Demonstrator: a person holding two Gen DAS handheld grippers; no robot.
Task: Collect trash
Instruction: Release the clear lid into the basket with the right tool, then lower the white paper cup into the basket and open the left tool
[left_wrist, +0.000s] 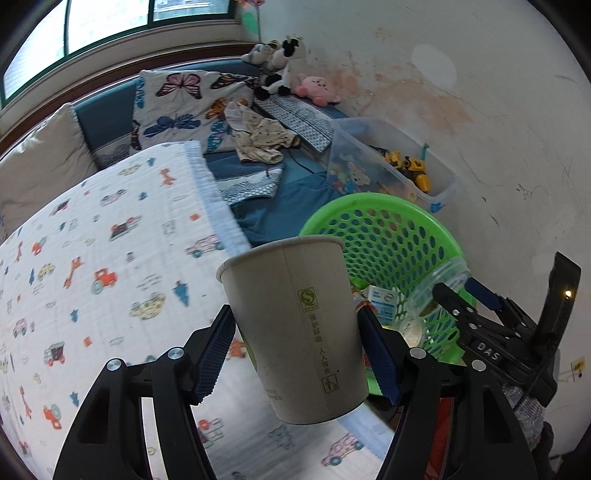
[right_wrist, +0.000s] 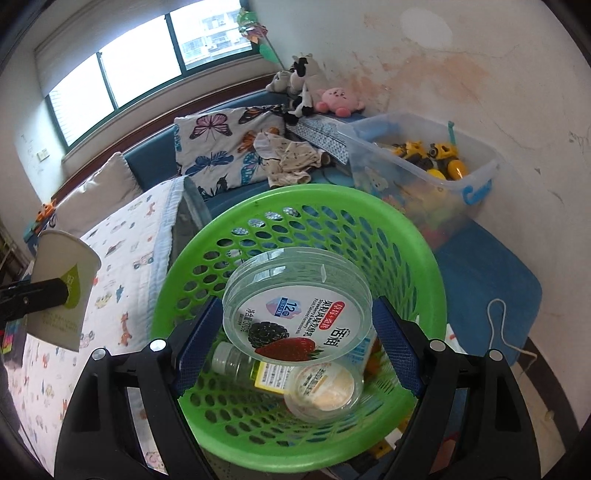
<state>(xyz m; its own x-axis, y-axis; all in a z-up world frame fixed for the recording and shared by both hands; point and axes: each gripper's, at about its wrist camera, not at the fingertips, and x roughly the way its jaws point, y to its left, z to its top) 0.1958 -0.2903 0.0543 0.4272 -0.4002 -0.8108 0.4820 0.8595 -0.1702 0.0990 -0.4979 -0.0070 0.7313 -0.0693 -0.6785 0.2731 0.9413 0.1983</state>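
Note:
My left gripper is shut on a white paper cup and holds it above the bed, just left of the green perforated basket. The cup also shows at the left of the right wrist view. My right gripper is shut on a clear yogurt tub with a berry label, held over the open basket. Inside the basket lie a small clear bottle, a round lidded cup and a carton. The right gripper shows at the right of the left wrist view.
A quilt with car prints covers the bed on the left. A clear toy bin stands against the stained wall behind the basket. Plush toys, a butterfly pillow and crumpled clothes lie near the window. A blue mat is on the floor.

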